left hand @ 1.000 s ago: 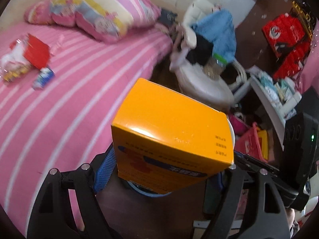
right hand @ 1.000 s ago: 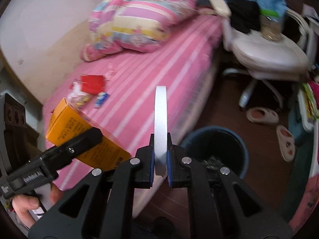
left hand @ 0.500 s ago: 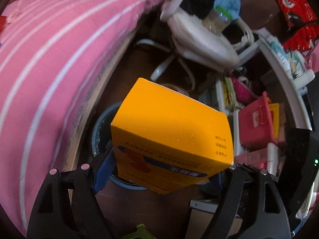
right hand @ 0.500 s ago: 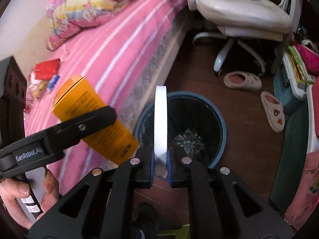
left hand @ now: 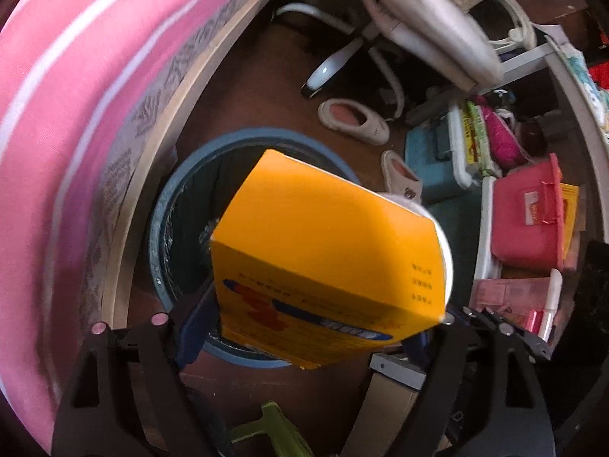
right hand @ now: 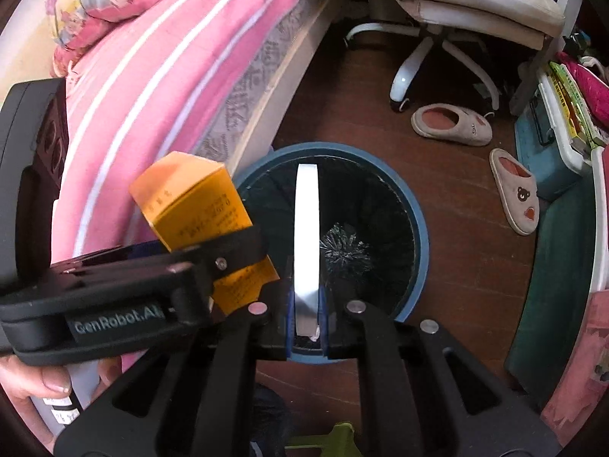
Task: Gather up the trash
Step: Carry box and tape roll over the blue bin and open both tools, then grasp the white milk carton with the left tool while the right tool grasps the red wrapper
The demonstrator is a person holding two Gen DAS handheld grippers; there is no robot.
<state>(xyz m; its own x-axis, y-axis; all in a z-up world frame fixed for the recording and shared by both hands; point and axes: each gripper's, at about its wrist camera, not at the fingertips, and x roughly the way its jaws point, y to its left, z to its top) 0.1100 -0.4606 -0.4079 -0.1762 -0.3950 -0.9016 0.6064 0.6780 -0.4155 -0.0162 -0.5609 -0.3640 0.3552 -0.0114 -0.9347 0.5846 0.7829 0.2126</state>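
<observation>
Both claws hang over the bin point(right hand: 416, 228) as I look down through them. My left claw point(left hand: 316, 327) has the orange box point(left hand: 327, 251) between its jaws, and those jaws are opening; from its own camera I see the blue pad on the left side right at the box's lower corner, but I cannot tell whether it presses there. That box sits tilted, its far end over the bin's point(left hand: 160, 209) dark opening (the blue rim shows around it on the left and beneath). From the right camera the left claw point(right hand: 243, 262) reaches in from the left, with the orange box point(right hand: 190, 205) sticking up past its finger, over the rim on the side nearest the bed point(right hand: 160, 76).

My right claw point(right hand: 306, 323) is clamped on a thin white disc point(right hand: 306, 228) held edge-on, blue pads tight against both faces. It stands straight up from the jaws, right over the middle of the bin, whose black liner bag shows a shiny crinkled patch at the bottom.

A hand point(right hand: 34, 384) grips the left handle at the lower left. Two slippers point(right hand: 453, 122) lie on the brown floor beyond the bin, near a white swivel chair point(right hand: 456, 7).
</observation>
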